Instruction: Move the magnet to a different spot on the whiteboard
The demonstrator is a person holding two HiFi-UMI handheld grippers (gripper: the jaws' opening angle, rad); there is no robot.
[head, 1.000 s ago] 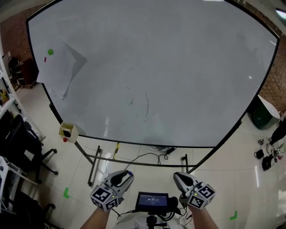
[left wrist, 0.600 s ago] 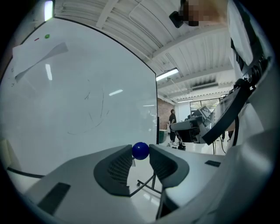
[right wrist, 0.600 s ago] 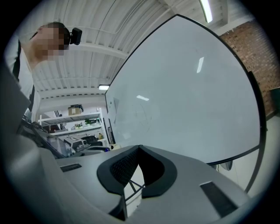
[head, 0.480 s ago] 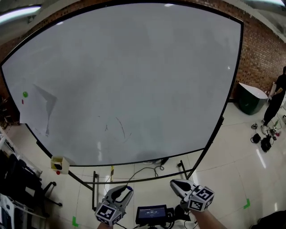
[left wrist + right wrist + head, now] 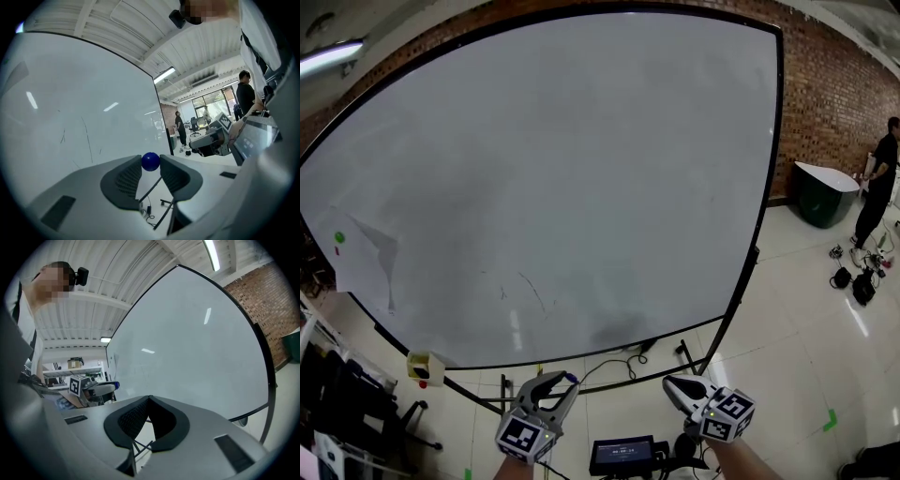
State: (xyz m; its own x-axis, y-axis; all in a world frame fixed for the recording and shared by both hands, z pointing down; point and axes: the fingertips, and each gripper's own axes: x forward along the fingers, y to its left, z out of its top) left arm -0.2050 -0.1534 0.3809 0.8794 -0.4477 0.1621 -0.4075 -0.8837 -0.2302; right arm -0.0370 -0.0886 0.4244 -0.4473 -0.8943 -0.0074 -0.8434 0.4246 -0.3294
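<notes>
Blue ball magnet: pinched at the tips of the fingers of the left gripper, held off the whiteboard, in front of and below its bottom edge. Right gripper: fingers clenched, tips touching, nothing between them; beside the left gripper, likewise below the bottom edge. Paper sheet: on the whiteboard's left edge, green magnet at its top corner. Faint pen strokes: near the bottom edge.

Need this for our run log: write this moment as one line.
left gripper: shut on blue magnet | right gripper: shut, empty | whiteboard: ahead, neither gripper touching
</notes>
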